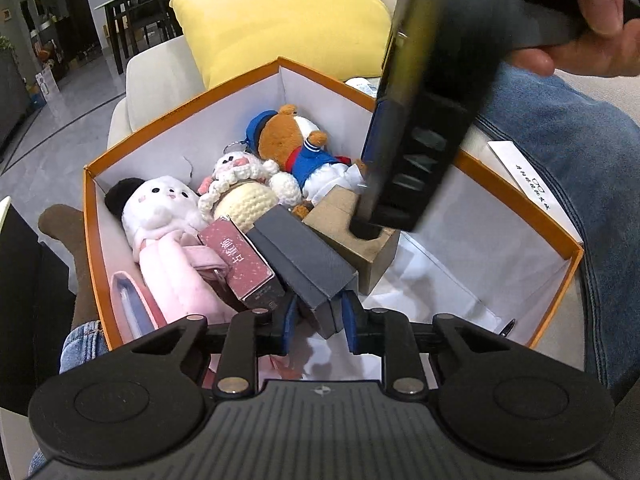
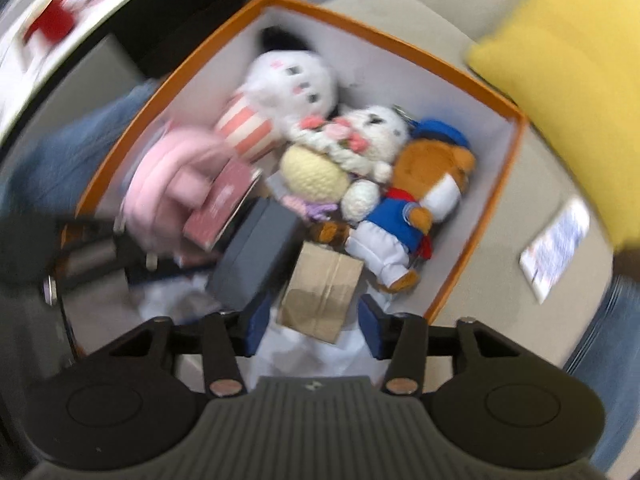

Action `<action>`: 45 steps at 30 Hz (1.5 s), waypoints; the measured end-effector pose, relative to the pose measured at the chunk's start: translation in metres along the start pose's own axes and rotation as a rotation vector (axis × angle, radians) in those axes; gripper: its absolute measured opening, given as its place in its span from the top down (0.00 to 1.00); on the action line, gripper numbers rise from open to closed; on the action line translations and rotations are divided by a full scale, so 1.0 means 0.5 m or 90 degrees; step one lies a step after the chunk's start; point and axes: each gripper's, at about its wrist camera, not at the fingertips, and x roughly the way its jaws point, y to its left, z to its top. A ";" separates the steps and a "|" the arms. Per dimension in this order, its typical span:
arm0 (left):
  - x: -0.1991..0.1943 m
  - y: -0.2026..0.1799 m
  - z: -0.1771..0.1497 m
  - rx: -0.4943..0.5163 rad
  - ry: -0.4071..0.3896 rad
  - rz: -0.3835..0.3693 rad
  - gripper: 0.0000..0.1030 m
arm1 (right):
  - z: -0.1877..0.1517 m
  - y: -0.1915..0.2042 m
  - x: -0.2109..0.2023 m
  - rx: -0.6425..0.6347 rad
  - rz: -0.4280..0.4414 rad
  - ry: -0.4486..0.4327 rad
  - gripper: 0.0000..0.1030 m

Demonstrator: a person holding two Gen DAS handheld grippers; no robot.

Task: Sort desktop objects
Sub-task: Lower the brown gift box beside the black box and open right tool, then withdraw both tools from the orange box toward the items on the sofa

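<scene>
Pointing steeply down, left claw clamps grey box, right claw straddling cardboard box

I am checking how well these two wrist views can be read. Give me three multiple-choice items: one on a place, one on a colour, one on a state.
1. Where do the plush toys lie?
A. Inside the orange box
B. On the yellow cushion
C. On the floor

2. What colour is the bear plush's cap?
A. Red
B. Blue
C. Green

3. What is between the left gripper's fingers?
A. Nothing
B. The tan cardboard box
C. The dark grey box

Key:
1 A, the white walls enclose them.
2 B, the cap is blue in both views.
3 C, the blue pads press on its near end.
</scene>
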 end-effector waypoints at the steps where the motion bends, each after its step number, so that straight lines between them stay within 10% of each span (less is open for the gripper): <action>1: 0.000 -0.001 0.000 0.000 0.000 0.001 0.74 | -0.002 0.007 0.003 -0.030 -0.015 0.003 0.50; 10: 0.010 -0.003 -0.004 0.001 0.014 0.008 0.76 | -0.025 0.070 0.061 -0.183 -0.075 0.021 0.55; 26: -0.010 0.013 -0.003 -0.034 0.021 0.031 0.75 | -0.058 0.052 0.018 -0.156 -0.030 -0.082 0.50; 38: -0.117 -0.020 0.031 -0.033 -0.010 0.054 0.73 | -0.186 -0.079 -0.169 0.031 0.003 -0.254 0.46; 45: -0.139 -0.068 0.092 -0.036 -0.040 0.069 0.73 | -0.298 -0.233 -0.099 0.231 -0.036 -0.199 0.46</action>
